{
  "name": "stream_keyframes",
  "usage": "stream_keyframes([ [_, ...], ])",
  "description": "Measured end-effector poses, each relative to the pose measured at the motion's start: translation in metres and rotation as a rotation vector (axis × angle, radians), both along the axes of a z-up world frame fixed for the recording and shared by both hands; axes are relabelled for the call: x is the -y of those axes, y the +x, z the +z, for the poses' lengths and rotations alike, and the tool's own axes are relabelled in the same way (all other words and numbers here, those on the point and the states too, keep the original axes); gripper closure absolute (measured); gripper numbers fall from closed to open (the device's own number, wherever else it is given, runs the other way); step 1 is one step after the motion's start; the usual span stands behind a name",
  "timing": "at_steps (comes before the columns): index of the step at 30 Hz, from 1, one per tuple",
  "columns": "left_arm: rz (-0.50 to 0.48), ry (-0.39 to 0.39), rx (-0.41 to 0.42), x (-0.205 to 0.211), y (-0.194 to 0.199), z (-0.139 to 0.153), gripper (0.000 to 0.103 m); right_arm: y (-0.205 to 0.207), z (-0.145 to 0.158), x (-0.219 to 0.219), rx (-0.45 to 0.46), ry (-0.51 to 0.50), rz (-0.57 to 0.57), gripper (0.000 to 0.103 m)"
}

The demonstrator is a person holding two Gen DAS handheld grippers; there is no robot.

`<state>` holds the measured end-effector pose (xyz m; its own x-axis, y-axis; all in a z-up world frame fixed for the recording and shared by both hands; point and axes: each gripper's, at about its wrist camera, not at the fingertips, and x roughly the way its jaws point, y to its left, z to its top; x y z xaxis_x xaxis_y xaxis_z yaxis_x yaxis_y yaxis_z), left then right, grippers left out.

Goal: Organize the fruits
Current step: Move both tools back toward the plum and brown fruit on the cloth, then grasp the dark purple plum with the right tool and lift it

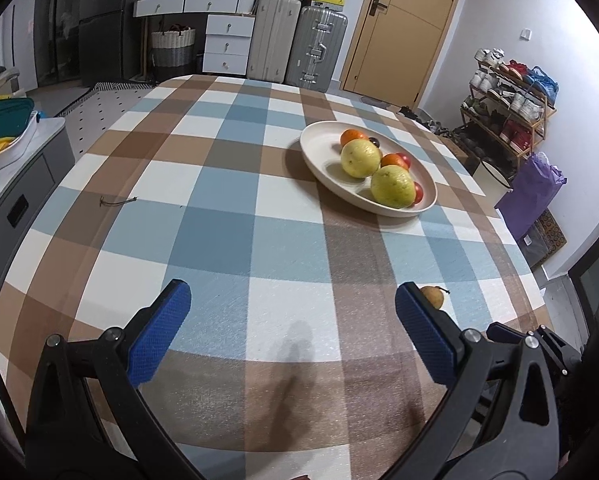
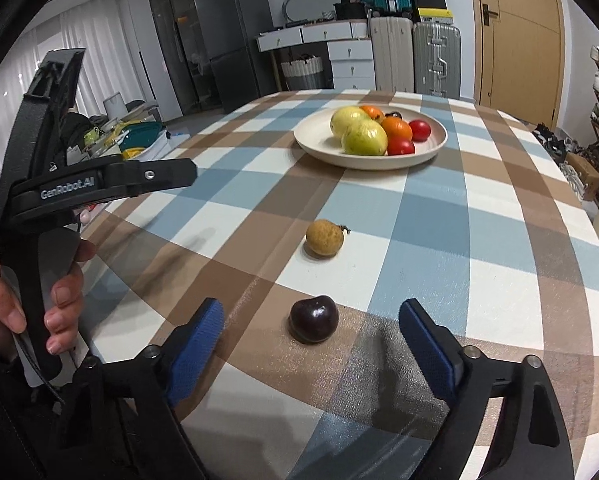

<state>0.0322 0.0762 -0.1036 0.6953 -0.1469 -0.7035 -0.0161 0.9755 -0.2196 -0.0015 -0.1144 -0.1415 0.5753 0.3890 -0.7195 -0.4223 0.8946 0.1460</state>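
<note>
Left gripper [image 1: 293, 312] wide open, empty; its right finger half hides a longan [image 1: 433, 296]. Right gripper [image 2: 311, 334] wide open, dark cherry [image 2: 313, 319] between fingers, untouched. Plate [image 2: 319, 148] of fruit upper center, rear fruits partly hidden.

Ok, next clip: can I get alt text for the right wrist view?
The open right gripper hovers low over a checked tablecloth, a dark cherry lying between its blue fingers and a tan longan just beyond. Farther back, a cream plate holds yellow, orange and red fruit; the left gripper is at left.
</note>
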Motion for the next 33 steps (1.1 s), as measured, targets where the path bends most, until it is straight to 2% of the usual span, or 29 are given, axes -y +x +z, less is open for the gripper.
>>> stream_keyframes([
  [4, 0.007, -0.007, -0.007, -0.005, 0.0, -0.003, 0.001, 0.004, -0.005, 0.0, -0.024, -0.01, -0.009, 0.029],
  [8, 0.008, -0.014, -0.021, -0.007, 0.002, -0.007, 0.001, 0.004, -0.008, -0.003, -0.032, -0.039, -0.018, 0.051],
  [13, 0.008, -0.02, -0.029, -0.008, 0.003, -0.009, 0.001, 0.003, -0.009, -0.004, -0.034, -0.07, -0.012, 0.061],
  [17, 0.008, -0.019, -0.032, -0.008, 0.004, -0.012, 0.001, 0.002, -0.009, -0.004, -0.037, -0.051, 0.009, 0.076],
  [20, 0.008, -0.022, -0.034, -0.008, 0.004, -0.013, 0.001, -0.001, -0.009, -0.007, -0.021, -0.066, 0.013, 0.076],
  [26, -0.004, -0.025, -0.04, -0.007, 0.006, -0.017, 0.001, 0.0, -0.002, 0.006, -0.019, 0.003, -0.01, 0.076],
  [33, -0.076, -0.03, -0.045, 0.012, 0.011, -0.019, 0.001, 0.003, 0.014, 0.022, 0.017, 0.046, -0.051, 0.076],
])
